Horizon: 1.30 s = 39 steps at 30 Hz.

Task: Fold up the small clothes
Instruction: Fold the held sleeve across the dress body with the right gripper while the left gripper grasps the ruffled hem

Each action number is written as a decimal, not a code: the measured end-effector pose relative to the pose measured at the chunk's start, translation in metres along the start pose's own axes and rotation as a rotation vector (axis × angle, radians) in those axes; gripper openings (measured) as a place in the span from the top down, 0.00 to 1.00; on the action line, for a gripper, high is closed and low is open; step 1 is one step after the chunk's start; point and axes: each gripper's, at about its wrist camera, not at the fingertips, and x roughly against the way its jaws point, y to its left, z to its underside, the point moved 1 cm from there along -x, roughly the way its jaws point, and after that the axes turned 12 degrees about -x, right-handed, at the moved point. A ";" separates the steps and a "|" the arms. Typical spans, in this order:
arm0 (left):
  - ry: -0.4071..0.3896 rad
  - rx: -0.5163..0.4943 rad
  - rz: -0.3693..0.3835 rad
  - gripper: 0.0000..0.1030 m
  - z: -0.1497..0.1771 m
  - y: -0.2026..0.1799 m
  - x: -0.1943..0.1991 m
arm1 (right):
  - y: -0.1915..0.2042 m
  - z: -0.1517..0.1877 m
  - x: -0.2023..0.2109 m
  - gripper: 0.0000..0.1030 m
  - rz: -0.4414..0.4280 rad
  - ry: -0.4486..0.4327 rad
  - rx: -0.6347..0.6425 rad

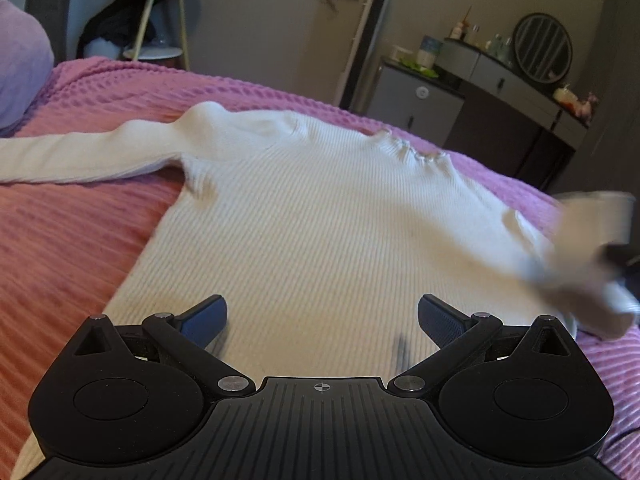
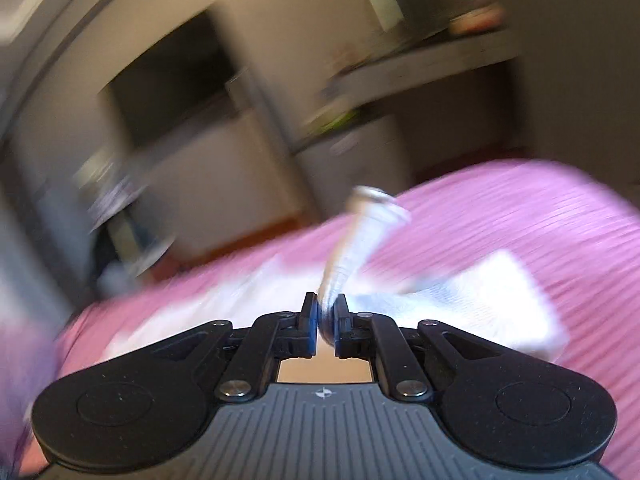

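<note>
A white ribbed sweater lies flat on the pink bedspread, one sleeve stretched out to the left. My left gripper hovers over the sweater's lower body, its blue-padded jaws wide apart with nothing between them. At the right edge the other sleeve is lifted off the bed and blurred. In the right wrist view my right gripper is shut on that white sleeve, a strip of fabric standing up from between the pads. The picture there is heavily blurred.
Beyond the bed stand a grey cabinet and a dresser with a round mirror. A small round side table stands at the back left. A lilac pillow lies at the left edge.
</note>
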 end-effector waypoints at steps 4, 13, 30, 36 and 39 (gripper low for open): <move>0.041 0.037 0.089 0.00 0.000 0.007 -0.008 | 0.021 0.046 -0.018 0.73 0.001 0.122 -0.078; 0.103 0.219 0.416 0.00 -0.031 -0.012 -0.046 | -0.043 0.058 0.030 0.73 0.124 -0.017 -0.462; 0.237 0.057 0.473 0.29 -0.047 -0.076 -0.109 | -0.113 0.046 0.000 0.73 -0.096 -0.016 -0.797; 0.292 0.098 0.486 0.88 -0.050 -0.075 -0.119 | -0.120 0.049 0.000 0.73 -0.098 -0.014 -0.816; 0.275 0.109 0.490 0.91 -0.055 -0.066 -0.113 | -0.119 0.052 0.004 0.72 -0.093 -0.007 -0.809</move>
